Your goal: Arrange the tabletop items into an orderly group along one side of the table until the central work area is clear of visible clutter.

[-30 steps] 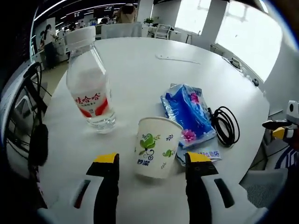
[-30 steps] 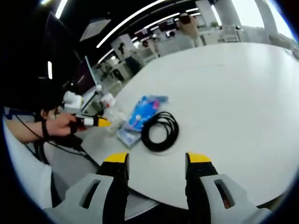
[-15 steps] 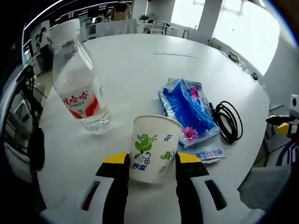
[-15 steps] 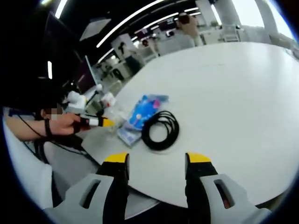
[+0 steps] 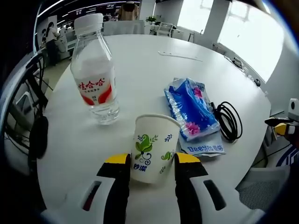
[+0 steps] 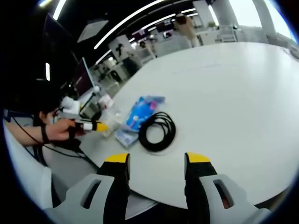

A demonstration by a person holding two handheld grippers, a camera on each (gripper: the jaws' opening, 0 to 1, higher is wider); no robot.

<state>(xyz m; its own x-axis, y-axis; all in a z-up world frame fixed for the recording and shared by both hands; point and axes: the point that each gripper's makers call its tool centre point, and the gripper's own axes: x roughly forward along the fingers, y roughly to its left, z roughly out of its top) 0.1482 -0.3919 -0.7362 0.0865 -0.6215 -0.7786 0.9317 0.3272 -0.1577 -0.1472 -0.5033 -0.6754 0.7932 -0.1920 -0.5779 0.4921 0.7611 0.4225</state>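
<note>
Left gripper (image 5: 151,159): jaws clamped on the paper cup (image 5: 154,145), which stands upright on the white table (image 5: 140,70). Water bottle (image 5: 96,80) stands near, tissue pack (image 5: 192,108) beside the cup, black cable (image 5: 227,121) beyond. Right gripper (image 6: 157,158): jaws apart, empty, near the cable coil (image 6: 156,131).

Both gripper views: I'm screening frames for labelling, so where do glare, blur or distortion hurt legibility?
Left gripper view: windows blow out at top right; the paper cup, water bottle and tissue pack are sharp and evenly lit, with fisheye bending of the table edge. Right gripper view: darker surroundings, streaked ceiling lights, and the coiled cable is readable but the items beside it look small and soft.
</note>
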